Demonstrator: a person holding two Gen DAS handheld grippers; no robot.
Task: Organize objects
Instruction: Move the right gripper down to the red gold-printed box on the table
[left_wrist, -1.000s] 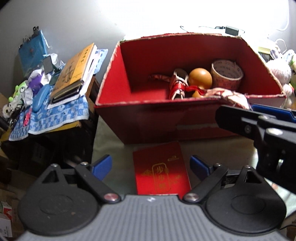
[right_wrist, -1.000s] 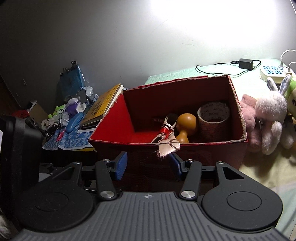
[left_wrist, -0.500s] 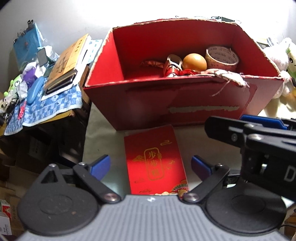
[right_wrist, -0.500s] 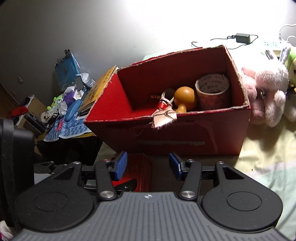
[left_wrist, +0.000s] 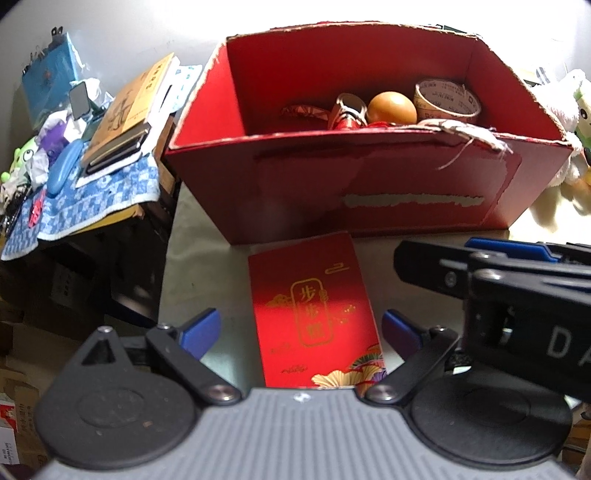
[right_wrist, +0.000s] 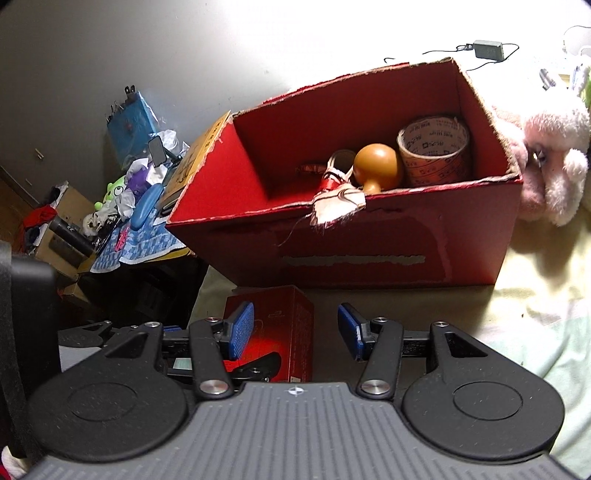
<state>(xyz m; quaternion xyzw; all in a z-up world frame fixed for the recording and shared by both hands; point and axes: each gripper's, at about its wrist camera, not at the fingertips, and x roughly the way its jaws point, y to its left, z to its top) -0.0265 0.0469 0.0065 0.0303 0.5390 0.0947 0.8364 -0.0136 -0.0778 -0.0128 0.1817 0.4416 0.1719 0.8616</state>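
- The left gripper (left_wrist: 301, 330) is spread wide, holding nothing; the red envelope (left_wrist: 314, 314) lies flat on the surface between its blue fingertips (left_wrist: 199, 330), untouched.
- The right gripper (right_wrist: 291, 332) is also spread and empty, just right of the envelope.
- The envelope bears gold characters and sits just before the red cardboard box (left_wrist: 369, 192).
- Inside the box: a tape roll (left_wrist: 447, 99), a wooden ball (left_wrist: 391, 109), a small shoe (left_wrist: 349, 112).

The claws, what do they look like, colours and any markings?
Both match: the left claw and right claw have black linkage arms, silver pivot screws, blue ribbed finger pads, round black discs and a ridged grey body. White letters mark the right one's side.
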